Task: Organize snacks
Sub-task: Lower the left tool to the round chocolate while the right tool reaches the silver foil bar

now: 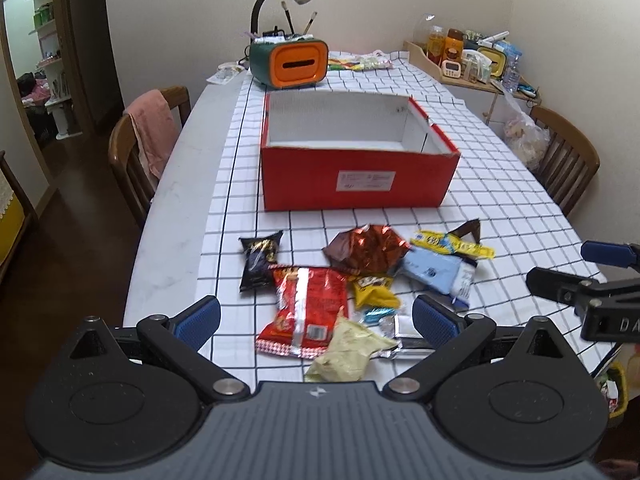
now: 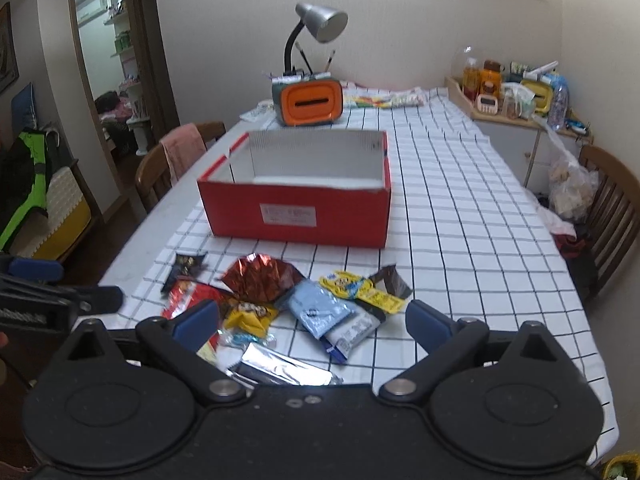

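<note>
Hovering wide apart and empty, the left hand-held gripper (image 1: 316, 318) and right hand-held gripper (image 2: 312, 322) faced the snack pile (image 1: 360, 280) at lower centre before the red box (image 1: 356, 184), where overlapping slippery packets could slide or come up together.

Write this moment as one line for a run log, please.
stage: start | left gripper: open, holding nothing | right gripper: open, holding nothing | snack pile: on tablecloth | red box: no snacks visible inside

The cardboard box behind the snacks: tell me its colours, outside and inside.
The box is red outside and white inside, with a white label on its near wall; the left wrist view shows it best.
</note>
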{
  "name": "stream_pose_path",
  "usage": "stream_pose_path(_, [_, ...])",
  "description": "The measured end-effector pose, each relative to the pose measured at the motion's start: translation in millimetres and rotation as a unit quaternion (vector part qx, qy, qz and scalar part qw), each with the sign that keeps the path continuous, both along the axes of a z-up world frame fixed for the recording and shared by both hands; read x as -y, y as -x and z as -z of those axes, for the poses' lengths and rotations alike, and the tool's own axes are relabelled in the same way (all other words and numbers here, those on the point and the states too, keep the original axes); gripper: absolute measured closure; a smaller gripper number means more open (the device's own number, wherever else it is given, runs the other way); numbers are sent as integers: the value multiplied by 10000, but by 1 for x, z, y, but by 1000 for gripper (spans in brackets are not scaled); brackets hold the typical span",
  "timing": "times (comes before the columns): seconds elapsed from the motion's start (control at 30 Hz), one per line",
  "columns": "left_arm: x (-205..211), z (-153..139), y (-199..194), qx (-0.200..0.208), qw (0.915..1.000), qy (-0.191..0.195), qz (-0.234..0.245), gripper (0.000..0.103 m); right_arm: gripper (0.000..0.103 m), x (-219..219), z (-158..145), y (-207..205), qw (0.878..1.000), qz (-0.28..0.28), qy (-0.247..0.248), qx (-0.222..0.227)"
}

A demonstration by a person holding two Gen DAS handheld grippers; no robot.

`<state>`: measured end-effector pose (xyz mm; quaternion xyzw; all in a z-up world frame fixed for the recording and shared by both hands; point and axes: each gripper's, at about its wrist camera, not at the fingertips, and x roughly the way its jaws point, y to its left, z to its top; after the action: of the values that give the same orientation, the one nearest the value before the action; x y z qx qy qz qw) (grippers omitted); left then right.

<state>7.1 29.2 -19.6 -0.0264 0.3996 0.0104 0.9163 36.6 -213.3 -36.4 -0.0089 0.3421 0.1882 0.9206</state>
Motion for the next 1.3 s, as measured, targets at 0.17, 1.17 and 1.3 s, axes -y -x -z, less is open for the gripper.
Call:
stream_pose_path(0.17, [-1,26,0,-255,9995,-33,207,0,4,1,24,-12,9990,-390,150,-123])
stream_pose_path(1.17, [19,125,-4,-1363,9862,-164,920,44,36,-58,121,-53,9389,-3006,1574,-578])
stream_pose_path(1.3, [18,125,-6,-1316,9870,-133,911,46,38,-58,122,-52,9416,-2939,1547,-556])
